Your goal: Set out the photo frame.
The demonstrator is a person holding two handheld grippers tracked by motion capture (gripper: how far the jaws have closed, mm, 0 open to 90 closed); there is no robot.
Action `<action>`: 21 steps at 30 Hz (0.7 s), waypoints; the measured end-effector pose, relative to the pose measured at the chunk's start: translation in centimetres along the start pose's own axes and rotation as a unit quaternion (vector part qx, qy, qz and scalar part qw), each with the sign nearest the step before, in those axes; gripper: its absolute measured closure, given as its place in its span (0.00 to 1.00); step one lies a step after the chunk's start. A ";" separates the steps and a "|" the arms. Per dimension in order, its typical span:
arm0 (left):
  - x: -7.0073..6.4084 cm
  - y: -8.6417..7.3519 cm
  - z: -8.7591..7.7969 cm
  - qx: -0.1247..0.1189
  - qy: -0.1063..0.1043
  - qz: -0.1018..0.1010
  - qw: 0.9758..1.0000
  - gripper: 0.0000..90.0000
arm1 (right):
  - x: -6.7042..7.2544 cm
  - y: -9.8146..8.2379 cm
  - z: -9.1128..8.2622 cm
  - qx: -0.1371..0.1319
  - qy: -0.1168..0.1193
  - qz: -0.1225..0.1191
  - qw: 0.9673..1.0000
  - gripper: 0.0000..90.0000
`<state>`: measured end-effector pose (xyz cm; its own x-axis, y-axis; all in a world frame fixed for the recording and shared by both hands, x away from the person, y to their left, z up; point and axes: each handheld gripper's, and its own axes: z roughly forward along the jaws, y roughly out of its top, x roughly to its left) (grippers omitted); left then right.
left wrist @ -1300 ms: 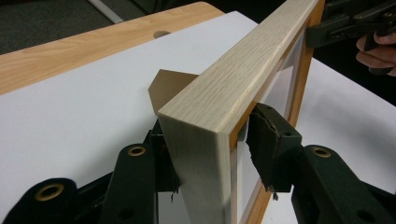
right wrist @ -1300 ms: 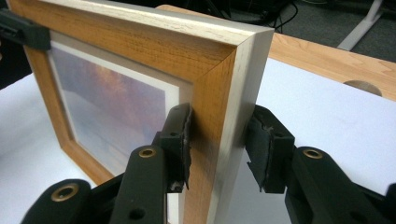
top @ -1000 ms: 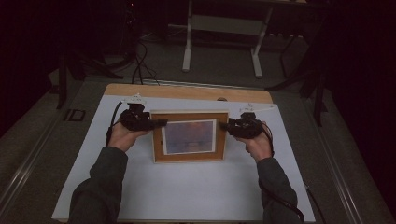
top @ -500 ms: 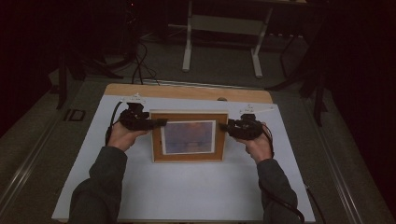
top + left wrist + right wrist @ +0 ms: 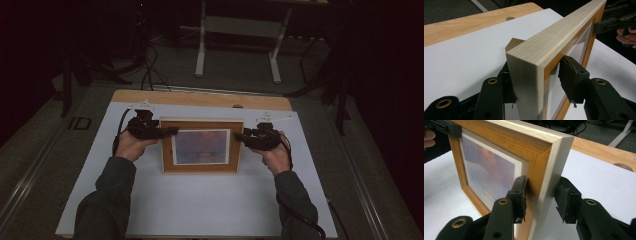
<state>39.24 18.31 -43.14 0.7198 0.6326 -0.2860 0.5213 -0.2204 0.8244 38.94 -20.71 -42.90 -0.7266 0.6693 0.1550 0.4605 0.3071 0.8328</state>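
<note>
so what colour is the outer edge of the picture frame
Pale, whitish wood grain on the picture frame, while its front face is warmer orange-brown; the left gripper view shows it best.

- Your high view was dim and grainy; only the white table [image 5: 200,200] stood out from the dark surroundings.
- Your gripper views were brighter, evenly lit.
- The nearest frame [image 5: 529,82] corner was soft and blurred.

The picture frame [image 5: 202,146] stands on the table [image 5: 200,210] between my left gripper [image 5: 170,131] and right gripper [image 5: 239,136].
</note>
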 end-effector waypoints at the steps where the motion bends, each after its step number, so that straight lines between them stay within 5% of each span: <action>1: 0.0 0.0 0.0 0.000 0.000 0.000 1.000 0.59 | 0.0 0.0 0.0 0.000 0.000 0.000 1.000 0.69; 21: -0.4 -0.5 -1.4 -0.012 0.005 -0.011 1.000 0.52 | 0.0 -0.1 -0.7 -0.006 -0.004 -0.002 1.000 0.61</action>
<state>38.10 19.19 -42.74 0.7039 0.6443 -0.2989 0.5254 -0.1891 0.8296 38.57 -21.22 -42.67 -0.7246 0.6732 0.1474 0.4512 0.3016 0.8399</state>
